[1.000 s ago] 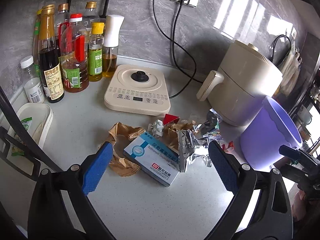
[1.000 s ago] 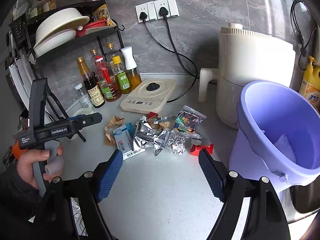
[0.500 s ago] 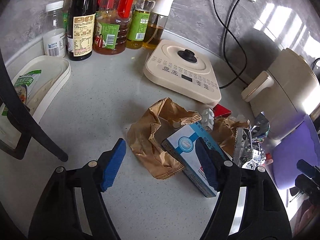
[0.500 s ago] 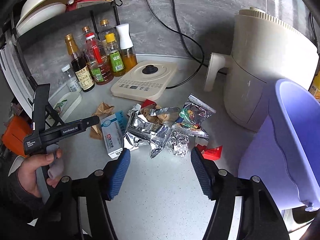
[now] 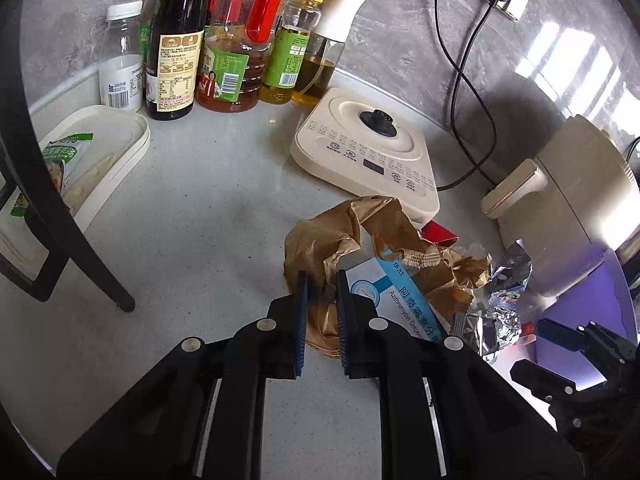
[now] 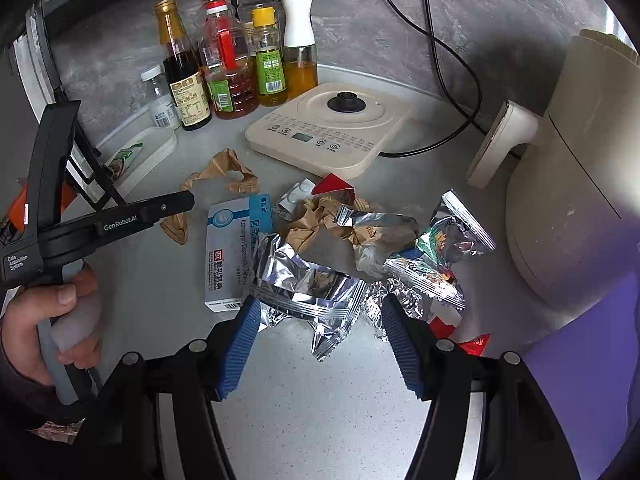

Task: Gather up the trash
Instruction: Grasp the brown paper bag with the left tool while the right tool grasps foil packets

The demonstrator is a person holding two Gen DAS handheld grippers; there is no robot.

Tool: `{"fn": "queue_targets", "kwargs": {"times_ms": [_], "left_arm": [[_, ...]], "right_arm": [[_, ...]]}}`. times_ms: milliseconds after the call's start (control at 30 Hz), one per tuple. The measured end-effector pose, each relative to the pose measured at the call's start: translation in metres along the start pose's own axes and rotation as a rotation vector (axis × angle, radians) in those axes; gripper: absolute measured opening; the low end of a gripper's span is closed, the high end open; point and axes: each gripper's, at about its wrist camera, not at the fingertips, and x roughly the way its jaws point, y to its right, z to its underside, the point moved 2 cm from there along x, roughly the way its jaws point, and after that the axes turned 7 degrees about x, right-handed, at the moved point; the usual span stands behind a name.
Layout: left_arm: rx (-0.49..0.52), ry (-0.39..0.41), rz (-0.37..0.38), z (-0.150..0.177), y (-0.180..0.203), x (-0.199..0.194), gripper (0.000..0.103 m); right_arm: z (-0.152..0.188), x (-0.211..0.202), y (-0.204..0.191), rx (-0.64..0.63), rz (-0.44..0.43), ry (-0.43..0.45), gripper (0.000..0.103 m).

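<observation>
**A:** Which of your tongs is on something right now?

**B:** My left gripper. Its jaws have just been closing, and the blue pads now pinch a fold of the crumpled brown paper bag. That bag lies on the counter just in front of the cream induction cooker, its far edge nearly touching the cooker's front rim.

**A:** And the right one?

**B:** My right gripper stands apart at the jaws, gripping nothing. The silver foil wrapper sits between the pads, but they do not press on it.

**A:** Where does that wrapper lie from the cooker?

**B:** Nearer me than the cooker, beyond the blue-and-white medicine box if you go rightward from the paper bag. Its long axis runs roughly across the gap between my pads, so I judge I would close on its crumpled middle.

**A:** Where does it all go?

**B:** Into the purple bucket, right of the cooker, past the cream air fryer. My right hand is nearer to it; the left has to carry the bag over the whole pile.
</observation>
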Motion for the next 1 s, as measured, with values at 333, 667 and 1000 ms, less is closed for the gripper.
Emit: {"fn": "queue_targets", "kwargs": {"times_ms": [333, 667, 1000], "left_arm": [[-0.014, 0.064, -0.011, 0.012, -0.003, -0.047, 0.013], [-0.074, 0.102, -0.095, 0.03, -0.011, -0.087, 0.013], [-0.039, 0.177, -0.103, 0.022, 0.024, -0.126, 0.013]], "right_arm": [[0.002, 0.024, -0.024, -0.13, -0.11, -0.051, 0.078], [0.003, 0.043, -0.032, -0.166, -0.226, -0.136, 0.028], [-0.009, -0.029, -0.019, -0.138, -0.332, 0.002, 0.02]]}}
